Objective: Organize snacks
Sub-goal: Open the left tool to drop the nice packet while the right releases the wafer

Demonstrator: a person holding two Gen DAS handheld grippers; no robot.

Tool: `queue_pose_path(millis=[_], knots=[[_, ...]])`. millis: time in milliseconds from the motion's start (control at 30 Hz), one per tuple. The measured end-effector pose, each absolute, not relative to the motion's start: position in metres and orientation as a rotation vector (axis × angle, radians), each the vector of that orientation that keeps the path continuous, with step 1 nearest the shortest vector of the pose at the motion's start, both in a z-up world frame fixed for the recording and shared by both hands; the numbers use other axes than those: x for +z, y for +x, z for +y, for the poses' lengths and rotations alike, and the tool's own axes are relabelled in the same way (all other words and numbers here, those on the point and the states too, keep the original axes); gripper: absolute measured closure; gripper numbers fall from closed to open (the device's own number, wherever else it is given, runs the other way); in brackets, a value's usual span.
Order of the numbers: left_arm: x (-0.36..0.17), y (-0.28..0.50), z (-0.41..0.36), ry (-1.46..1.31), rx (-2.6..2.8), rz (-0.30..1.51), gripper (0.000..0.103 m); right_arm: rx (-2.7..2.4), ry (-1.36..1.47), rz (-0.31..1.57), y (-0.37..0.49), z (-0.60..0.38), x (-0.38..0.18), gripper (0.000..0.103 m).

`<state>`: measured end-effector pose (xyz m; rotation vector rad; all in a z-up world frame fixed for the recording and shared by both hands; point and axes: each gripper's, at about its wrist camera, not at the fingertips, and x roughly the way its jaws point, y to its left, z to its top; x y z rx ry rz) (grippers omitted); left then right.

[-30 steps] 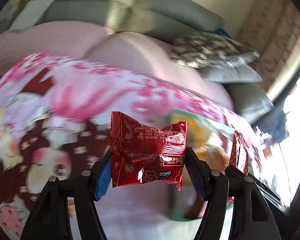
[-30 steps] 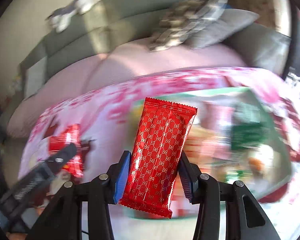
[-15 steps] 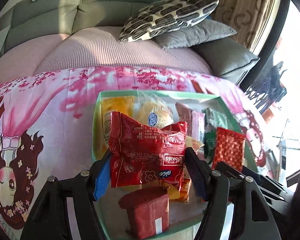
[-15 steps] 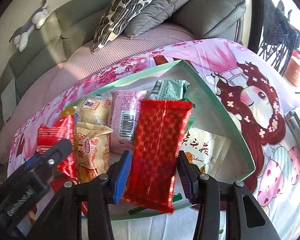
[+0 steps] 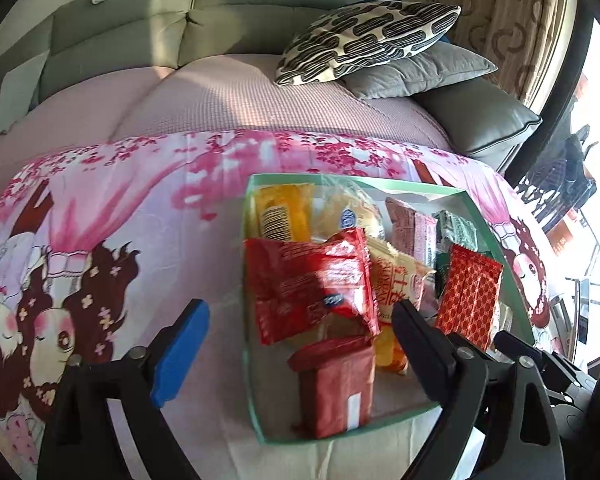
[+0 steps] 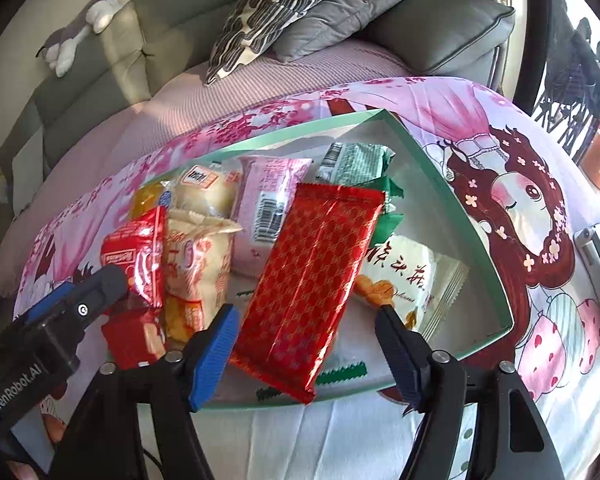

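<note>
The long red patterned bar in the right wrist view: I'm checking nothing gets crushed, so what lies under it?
The red patterned bar overlaps green wrappers, a pink packet and a white snack bag in the tray. Anything directly beneath is hidden.

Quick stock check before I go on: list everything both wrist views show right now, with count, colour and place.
tray: one, mint green, on the cloth
patterned red bar: one, red and gold, over the tray between the right tool's open pads
crinkled red pack: one, red, over the tray's left side
other snack packs in the tray: several; yellow, pink, green, cream, dark red
cloth: one, pink cartoon print, under the tray
sofa: one, grey-green, behind
cushions: two, black-and-white patterned and grey, on the sofa
plush toy: one, grey and white, on the sofa back
left tool: black with blue pads, open
right tool: black with blue pads, open
</note>
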<state>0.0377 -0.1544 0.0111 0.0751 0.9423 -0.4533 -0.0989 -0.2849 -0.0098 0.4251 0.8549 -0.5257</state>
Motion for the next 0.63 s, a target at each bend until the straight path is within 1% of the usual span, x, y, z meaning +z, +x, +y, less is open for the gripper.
queue_pose_path(millis=[33, 233, 300, 333, 500, 633], knots=[[0.013, 0.035, -0.15, 0.085, -0.434, 0.937, 0.003, -0.521, 0.42, 0.854, -0.1, -0.282, -0.009, 0.02], [0.015, 0.023, -0.13, 0.132, -0.352, 0.923, 0.003, -0.501, 0.379, 0.866, -0.101, -0.265, -0.009, 0.012], [0.015, 0.019, -0.121, 0.135, -0.302, 0.91, 0.003, -0.508, 0.356, 0.876, -0.101, -0.26, -0.011, 0.005], [0.014, 0.017, -0.115, 0.138, -0.263, 0.904, 0.003, -0.507, 0.348, 0.879, -0.102, -0.258, -0.011, 0.004], [0.013, 0.005, -0.094, 0.157, -0.154, 0.858, 0.003, -0.49, 0.34, 0.881, -0.106, -0.248, -0.014, 0.004], [0.0, 0.004, -0.081, 0.155, -0.124, 0.9, 0.003, -0.484, 0.335, 0.884, -0.107, -0.244, -0.015, 0.004]])
